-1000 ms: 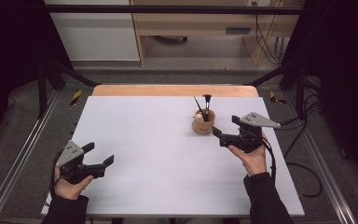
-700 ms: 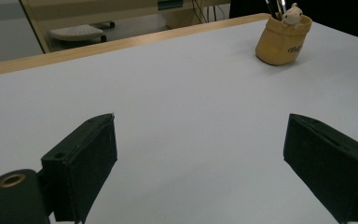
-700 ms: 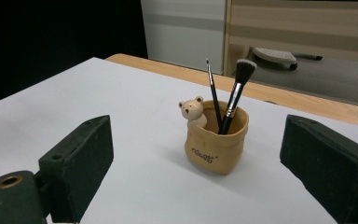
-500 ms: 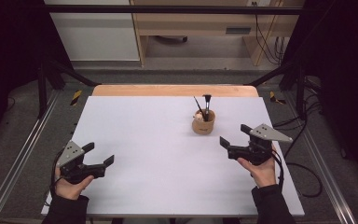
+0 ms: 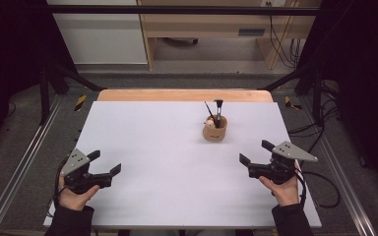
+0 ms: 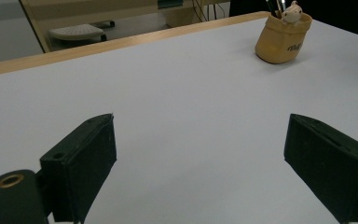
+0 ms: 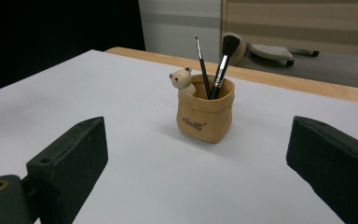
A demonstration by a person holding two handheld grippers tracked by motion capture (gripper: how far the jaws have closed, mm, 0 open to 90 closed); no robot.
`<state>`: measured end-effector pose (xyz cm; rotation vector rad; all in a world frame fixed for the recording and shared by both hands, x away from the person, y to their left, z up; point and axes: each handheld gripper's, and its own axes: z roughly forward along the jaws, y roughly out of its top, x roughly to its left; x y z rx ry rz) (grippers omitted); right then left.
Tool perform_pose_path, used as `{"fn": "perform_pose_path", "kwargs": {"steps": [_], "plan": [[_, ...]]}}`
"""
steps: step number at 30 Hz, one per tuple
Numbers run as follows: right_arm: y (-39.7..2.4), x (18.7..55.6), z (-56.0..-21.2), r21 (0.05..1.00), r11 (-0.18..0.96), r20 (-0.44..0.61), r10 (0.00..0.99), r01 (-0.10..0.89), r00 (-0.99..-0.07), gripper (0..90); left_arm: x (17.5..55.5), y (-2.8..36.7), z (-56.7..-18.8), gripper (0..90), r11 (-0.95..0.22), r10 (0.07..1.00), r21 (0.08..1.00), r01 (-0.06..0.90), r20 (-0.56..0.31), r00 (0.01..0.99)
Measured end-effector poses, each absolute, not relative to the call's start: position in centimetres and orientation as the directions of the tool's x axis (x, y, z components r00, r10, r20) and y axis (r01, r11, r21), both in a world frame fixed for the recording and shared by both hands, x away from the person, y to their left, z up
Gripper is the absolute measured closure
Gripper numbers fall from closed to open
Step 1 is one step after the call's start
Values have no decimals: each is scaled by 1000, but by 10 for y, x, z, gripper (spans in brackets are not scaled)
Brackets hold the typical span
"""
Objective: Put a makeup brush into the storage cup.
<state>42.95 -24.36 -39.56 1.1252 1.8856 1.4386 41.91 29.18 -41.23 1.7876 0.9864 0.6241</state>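
Observation:
A small tan pot (image 5: 214,131) stands on the white table (image 5: 162,142), right of centre. It holds a thin brush (image 7: 203,70), a thick black-tipped brush (image 7: 226,58) and a little bear figure (image 7: 182,80). My right gripper (image 5: 255,152) sits near the table's right front, well short of the pot (image 7: 206,114). Its jaws have just been opening and now stand open with nothing between them (image 7: 200,161). My left gripper (image 5: 105,162) rests open at the left front. The pot (image 6: 282,39) is far off, ahead and to its right.
A wooden strip (image 5: 182,95) borders the table's far edge. Metal rails (image 5: 24,162) run along both sides, and cables (image 5: 320,177) lie to the right. A wooden cabinet (image 5: 211,24) stands beyond the table.
My right gripper has drawn back from the pot toward the near right corner and sunk a little. The left gripper has stayed where it was.

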Motion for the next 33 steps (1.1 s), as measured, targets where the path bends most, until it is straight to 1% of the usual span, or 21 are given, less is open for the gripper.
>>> {"fn": "perform_pose_path", "kwargs": {"steps": [20, 33], "plan": [[-263, 420, -420, 941, 81, 100, 860, 329, -500, 55, 419, 291, -413, 83, -204, 843, 916, 345, -14, 538], [-264, 418, -424, 938, 81, 105, 860, 337, -499, 51, 419, 291, -414, 83, -208, 842, 915, 346, -12, 539]]}}
